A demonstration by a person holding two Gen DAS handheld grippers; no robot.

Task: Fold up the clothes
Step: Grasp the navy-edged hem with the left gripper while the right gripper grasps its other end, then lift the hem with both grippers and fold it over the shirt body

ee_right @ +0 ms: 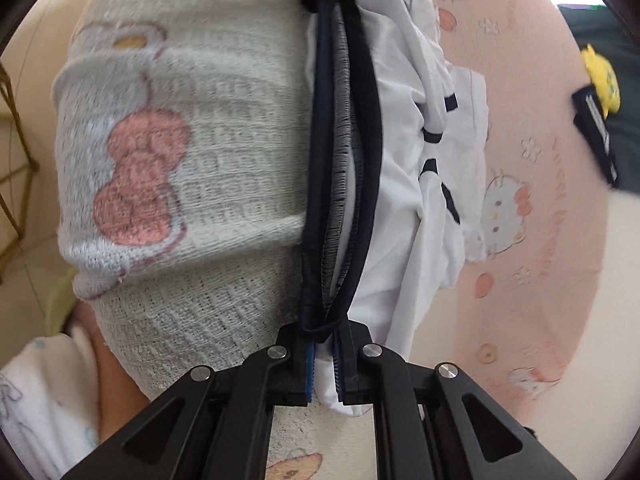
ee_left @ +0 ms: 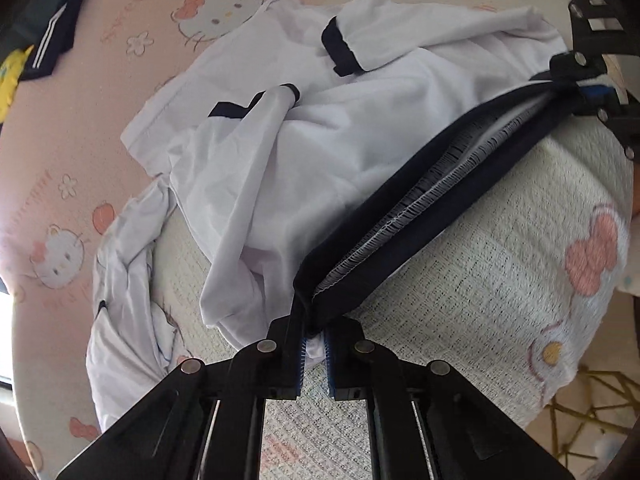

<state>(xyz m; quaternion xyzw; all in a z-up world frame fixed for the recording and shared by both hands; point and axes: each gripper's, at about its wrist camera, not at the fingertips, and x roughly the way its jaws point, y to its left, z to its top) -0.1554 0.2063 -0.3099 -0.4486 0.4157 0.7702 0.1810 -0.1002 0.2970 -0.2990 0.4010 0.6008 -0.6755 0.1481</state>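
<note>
The left tongs [ee_left: 316, 340] are clamped on one end of the dark navy hem band [ee_left: 420, 200] of a white garment [ee_left: 280, 152], with a fold of white cloth pinched between the blue pads. The right tongs [ee_right: 325, 344] are clamped on the other end of the same band, white cloth bulging out below their pads. The band runs taut straight from one pair of tongs to the other, its two navy edges parted enough to show the pale stitched inner seam. Beyond the left tongs and to their left, the rest of the garment lies rumpled on a bed, its navy-trimmed sleeve cuffs [ee_left: 340, 48] on top. The bed is covered by a pink cartoon-cat sheet [ee_left: 80, 128], and a cream woven blanket [ee_left: 480, 248] with a pink bow motif lies under the band, to the right of the left tongs and to the left of the right tongs. Far off beyond the left tongs, at the upper left edge, sits a folded dark garment with white stripes [ee_left: 56, 48], beside something yellow [ee_left: 10, 76].
</note>
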